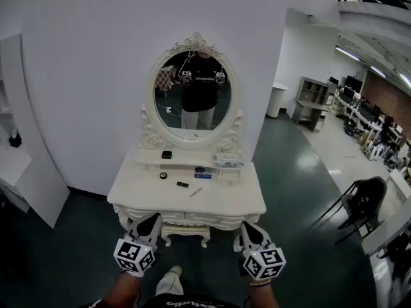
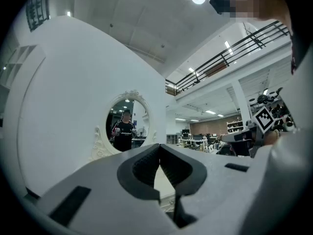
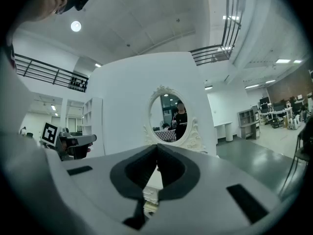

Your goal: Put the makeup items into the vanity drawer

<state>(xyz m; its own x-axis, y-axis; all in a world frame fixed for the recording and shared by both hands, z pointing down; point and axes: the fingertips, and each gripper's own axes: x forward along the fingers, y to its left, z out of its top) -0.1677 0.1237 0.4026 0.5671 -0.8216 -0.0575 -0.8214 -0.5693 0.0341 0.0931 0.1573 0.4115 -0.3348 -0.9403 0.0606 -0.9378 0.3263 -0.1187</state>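
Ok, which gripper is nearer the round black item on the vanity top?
Left. The left gripper is almost straight in front of the round item; the right gripper is well to its right.

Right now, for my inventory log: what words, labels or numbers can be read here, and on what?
Nothing reads clearly.
Shirt in mirror: white print, too blurred.
Blue item on vanity: print, if any, too small.
Left cube, right cube: square patterns, no words.

Head view: high, well back, looking steeply down at front of vanity (image 1: 144, 196). Left gripper view, right gripper view: low, near vanity, tilted up past own jaws. All three share mirror (image 1: 192, 90), wall (image 1: 83, 76).
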